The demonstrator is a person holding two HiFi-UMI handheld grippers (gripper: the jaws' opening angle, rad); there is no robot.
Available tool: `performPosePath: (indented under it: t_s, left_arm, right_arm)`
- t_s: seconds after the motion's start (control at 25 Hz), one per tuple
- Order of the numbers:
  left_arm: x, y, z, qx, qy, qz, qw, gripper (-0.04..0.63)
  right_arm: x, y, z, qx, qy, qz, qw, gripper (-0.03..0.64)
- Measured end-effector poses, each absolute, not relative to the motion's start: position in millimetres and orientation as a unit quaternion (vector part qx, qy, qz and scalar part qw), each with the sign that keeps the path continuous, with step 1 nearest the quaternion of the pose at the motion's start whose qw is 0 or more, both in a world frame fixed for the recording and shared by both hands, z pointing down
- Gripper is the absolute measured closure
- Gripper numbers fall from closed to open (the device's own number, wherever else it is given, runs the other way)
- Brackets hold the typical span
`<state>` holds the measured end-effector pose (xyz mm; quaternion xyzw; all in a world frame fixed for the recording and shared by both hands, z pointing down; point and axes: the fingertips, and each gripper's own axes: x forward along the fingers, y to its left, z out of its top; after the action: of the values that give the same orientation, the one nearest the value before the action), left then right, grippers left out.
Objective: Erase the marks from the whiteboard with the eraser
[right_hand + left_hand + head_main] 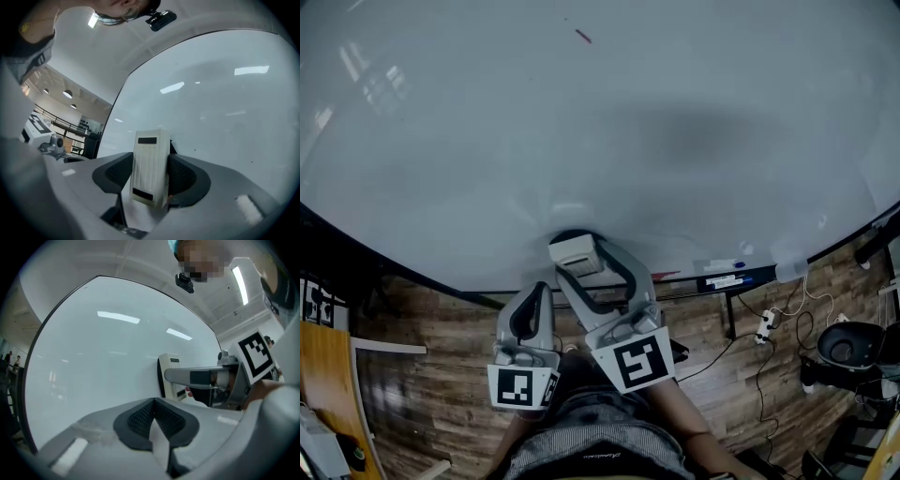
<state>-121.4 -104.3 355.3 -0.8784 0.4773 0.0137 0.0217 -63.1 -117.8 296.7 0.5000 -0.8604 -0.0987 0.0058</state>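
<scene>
Nearest the head camera, at 6 o'clock: the marker cubes of both tools, above the person's lap. The left hand-held gripper hangs low and idle; its jaws are closed pad on pad, with nothing between them in its own view. The right hand-held gripper sits just ahead of it, clamped on the eraser.

Eraser: white ribbed plastic back with two dark label strips; dark felt side turned to the whiteboard. It sits low on the board, just above the bottom rail; contact with the surface likely, not certain. Its long axis runs roughly 12 to 6 in the right gripper view; the pads bear on its two long edges, toward the lower half.

Handling, as a judgement: light; stiff shell, soft felt; the smooth plastic may twist in the pads under sideways rubbing, so a hold across the long edges suits.

Outward: a small red mark at 12 o'clock, well apart from the eraser; the board is otherwise near clean. A tray with markers lies at 4 o'clock; beyond it, wooden floor and a power strip.
</scene>
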Motion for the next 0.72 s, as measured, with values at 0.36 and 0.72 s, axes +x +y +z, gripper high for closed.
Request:
performPosePath:
  t_s: [0.36,0.72]
  left_arm:
    - [-117.7,-116.9,351.6,-0.893,0.448,0.011,0.023,0.592]
    - [-113.0,-121.7,354.6,-0.917,0.399,0.021,0.021,0.592]
  right_arm:
    - [-64.5,-119.3,294.0,0.514,-0.851,-0.106,0.0,0.371]
    - [-69.2,-117.2,292.1,0.529,-0.841,-0.112,0.003,0.371]
